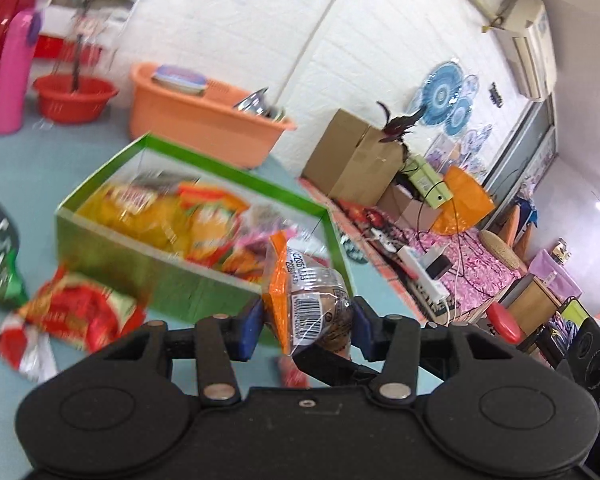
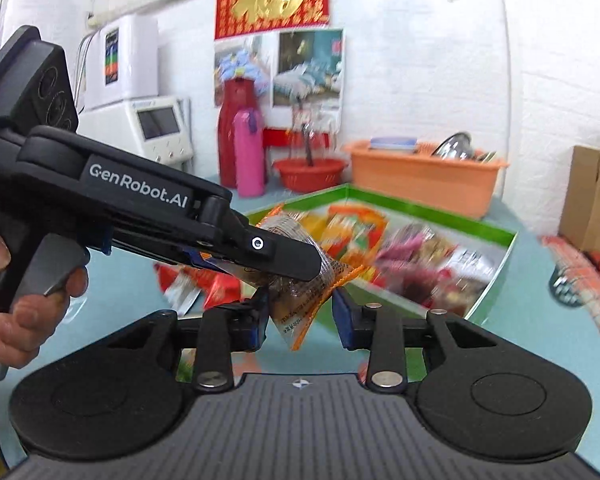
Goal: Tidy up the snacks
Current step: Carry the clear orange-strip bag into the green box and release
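One hand-held gripper [image 2: 300,268] reads "GenRobot.AI"; snack packet [image 2: 300,304] text unreadable.

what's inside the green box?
The green box holds a pile of snack packets, yellow, orange and pink. Motion blur hides labels; anything under the top layer, and the box floor, is covered.

Both cameras sit low behind their own fingers, close above the blue table [image 1: 80,168]. Left looks right – toward the green box [image 1: 112,236] and cluttered corner. Right looks straight at the box [image 2: 420,216] – wall behind.
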The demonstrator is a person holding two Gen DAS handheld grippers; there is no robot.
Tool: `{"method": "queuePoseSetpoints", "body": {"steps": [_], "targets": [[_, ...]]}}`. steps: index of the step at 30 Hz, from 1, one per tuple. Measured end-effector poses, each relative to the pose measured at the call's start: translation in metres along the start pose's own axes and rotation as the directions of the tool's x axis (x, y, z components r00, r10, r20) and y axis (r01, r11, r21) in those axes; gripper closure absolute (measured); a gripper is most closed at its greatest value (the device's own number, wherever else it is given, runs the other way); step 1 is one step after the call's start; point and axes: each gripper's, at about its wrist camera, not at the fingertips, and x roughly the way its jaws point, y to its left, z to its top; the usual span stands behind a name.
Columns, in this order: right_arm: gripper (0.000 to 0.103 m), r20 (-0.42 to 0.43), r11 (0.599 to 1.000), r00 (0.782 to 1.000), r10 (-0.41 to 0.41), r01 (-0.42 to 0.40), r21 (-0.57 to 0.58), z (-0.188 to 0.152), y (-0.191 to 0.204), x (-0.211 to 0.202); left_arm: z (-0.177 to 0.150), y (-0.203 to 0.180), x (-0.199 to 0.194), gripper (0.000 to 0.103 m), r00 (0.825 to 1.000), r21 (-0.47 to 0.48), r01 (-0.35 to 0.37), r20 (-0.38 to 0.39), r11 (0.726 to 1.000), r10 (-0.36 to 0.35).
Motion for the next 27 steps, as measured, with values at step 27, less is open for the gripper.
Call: {"method": "queuePoseSetpoints", "body": {"steps": [27], "targets": [[0.045,0.057,0.996,0.995,-0.085,0.083,0.039,0.051,-0.088,0.092,0.088,0.052,0.111,0.000,0.999,-0.047,0.053,-0.005,0.998,-0.053]]}}
